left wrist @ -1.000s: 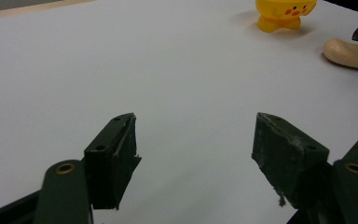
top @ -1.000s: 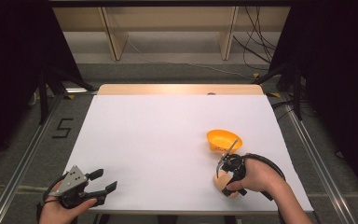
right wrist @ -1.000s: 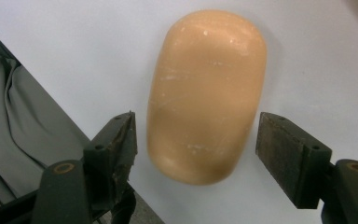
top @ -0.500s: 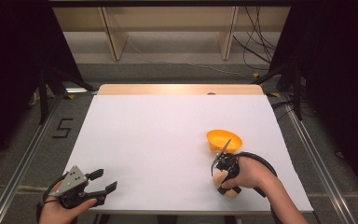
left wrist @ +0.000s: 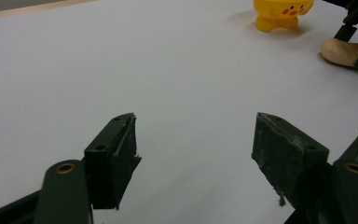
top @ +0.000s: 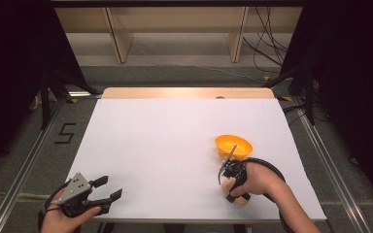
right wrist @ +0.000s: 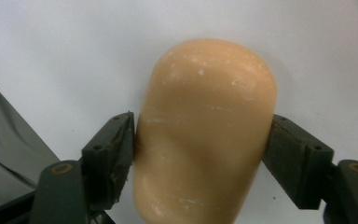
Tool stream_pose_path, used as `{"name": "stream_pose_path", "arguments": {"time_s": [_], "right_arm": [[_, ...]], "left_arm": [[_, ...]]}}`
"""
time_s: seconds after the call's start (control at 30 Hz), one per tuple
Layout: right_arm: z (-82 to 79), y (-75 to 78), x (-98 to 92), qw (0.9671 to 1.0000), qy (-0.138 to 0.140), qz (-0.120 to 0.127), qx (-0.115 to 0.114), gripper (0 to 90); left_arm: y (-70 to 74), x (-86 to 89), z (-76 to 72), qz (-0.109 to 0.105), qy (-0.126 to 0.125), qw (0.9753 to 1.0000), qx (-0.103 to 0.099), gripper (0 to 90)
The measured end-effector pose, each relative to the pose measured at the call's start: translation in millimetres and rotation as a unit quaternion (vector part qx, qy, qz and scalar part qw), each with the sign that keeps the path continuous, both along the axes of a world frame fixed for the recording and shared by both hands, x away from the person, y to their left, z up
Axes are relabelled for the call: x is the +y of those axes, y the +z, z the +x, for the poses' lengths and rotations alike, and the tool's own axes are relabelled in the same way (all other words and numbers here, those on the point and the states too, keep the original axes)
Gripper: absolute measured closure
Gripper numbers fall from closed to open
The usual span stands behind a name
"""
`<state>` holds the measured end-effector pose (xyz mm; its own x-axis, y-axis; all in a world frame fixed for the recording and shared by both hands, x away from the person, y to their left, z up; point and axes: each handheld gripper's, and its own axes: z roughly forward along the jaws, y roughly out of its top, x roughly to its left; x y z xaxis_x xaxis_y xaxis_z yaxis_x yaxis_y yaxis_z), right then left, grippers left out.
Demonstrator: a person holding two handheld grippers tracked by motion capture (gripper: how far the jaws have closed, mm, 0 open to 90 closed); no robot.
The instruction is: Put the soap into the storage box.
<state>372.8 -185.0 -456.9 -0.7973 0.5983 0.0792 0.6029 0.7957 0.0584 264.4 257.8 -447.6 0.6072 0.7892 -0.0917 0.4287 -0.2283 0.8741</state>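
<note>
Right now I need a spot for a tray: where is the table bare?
The whole left and middle of the white table is bare. It is crowded near the right front, with the yellow bowl and tan lump.

In the high view, the tan rounded object (top: pixel 237 193) near the yellow bowl (top: pixel 233 145) is largely hidden under the right hand (top: pixel 258 178) and the right gripper (top: pixel 227 180); its shape cannot be told there. In the right gripper view, the object (right wrist: pixel 205 130) is cut off by the bottom edge, and its underside is hidden. In the left gripper view, the bowl (left wrist: pixel 282 14) is cut off by the top edge, so its rim is not seen, and the far gripper beside the object (left wrist: pixel 345 51) is cut by the right edge. The left hand (top: pixel 68 219) is cut by the bottom edge of the high view. The small dark mark (top: pixel 220 97) on the table's far edge, beyond the bowl, is too small to be identified.
</note>
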Motion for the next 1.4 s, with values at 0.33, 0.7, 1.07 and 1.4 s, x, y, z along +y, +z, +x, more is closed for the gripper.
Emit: {"name": "stream_pose_path", "arguments": {"time_s": [0.33, 0.7, 1.07, 1.4], "right_arm": [[-0.5, 1.9, -2.6, 0.9945, 0.104, -0.007, -0.006, 33.7], [-6.3, 7.6, -6.2, 0.9747, 0.222, -0.025, 0.009, 33.8], [-6.3, 19.0, -13.6, 0.9572, 0.288, -0.024, 0.006, 33.8], [-3.3, 28.0, -20.8, 0.9534, 0.301, -0.027, 0.001, 33.8]], "left_arm": [[-0.3, -0.5, -0.2, -0.003, 0.003, 1.0, 0.004, 30.3], [0.1, 0.0, -0.1, 0.0, -0.001, 1.0, 0.001, 30.4], [-0.5, -0.4, -0.1, -0.003, 0.003, 1.0, 0.004, 30.4], [-1.0, 0.5, 1.2, -0.001, -0.004, 1.0, 0.003, 30.4]]}}
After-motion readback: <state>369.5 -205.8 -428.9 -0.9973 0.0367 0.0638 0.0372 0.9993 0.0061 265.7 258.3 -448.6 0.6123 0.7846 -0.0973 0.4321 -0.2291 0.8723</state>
